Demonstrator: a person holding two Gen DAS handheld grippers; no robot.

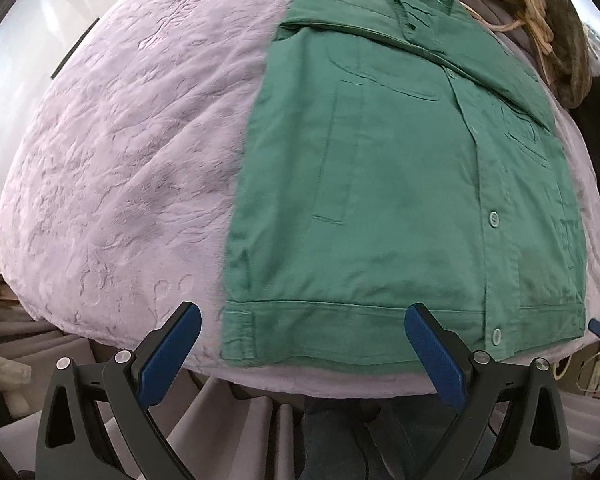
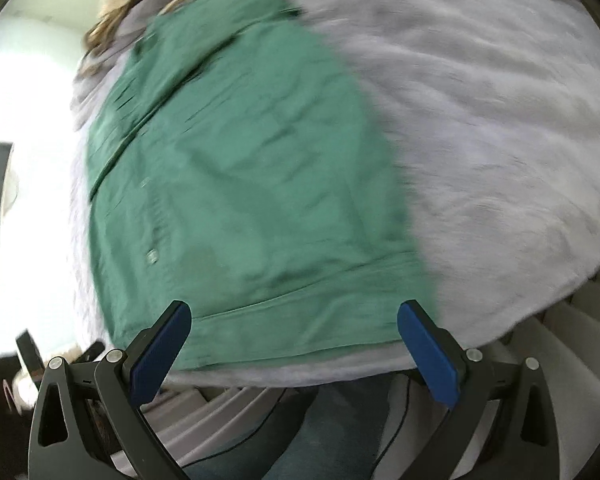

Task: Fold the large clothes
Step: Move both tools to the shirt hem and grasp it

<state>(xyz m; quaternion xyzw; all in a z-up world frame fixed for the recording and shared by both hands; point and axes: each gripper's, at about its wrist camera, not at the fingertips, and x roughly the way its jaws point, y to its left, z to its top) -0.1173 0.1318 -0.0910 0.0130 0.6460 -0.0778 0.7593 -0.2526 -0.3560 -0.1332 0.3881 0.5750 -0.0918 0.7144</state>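
green cotton button-front jacket (image 1: 404, 184) lies flat on a pale lilac embossed plush bedspread (image 1: 120, 184), folded into a tall rectangle with its sleeves tucked in and one sleeve cuff laid across the collar end. its waistband hem sits at the near edge of the bed, straight ahead of both tongs, and the collar end is the far end from them. pale buttons run up the placket, off toward the right finger of the left gripper (image 1: 302, 350).

that left gripper hangs just off the bed edge with its blue-padded fingers (image 1: 172, 354) spread wide and nothing between them; the jacket's hem corner lies just beyond the gap, not touched. the right gripper (image 2: 296, 346) is likewise spread wide and empty, its blue pads (image 2: 430, 354) framing the hem from the near side, though its view is smeared with blur and fine detail is lost.

beyond the collar end, a heap of tan striped and brown-olive clothes (image 1: 540, 12) sits on the bedspread. below the tongs hangs a pleated grey bed skirt (image 2: 572, 344).
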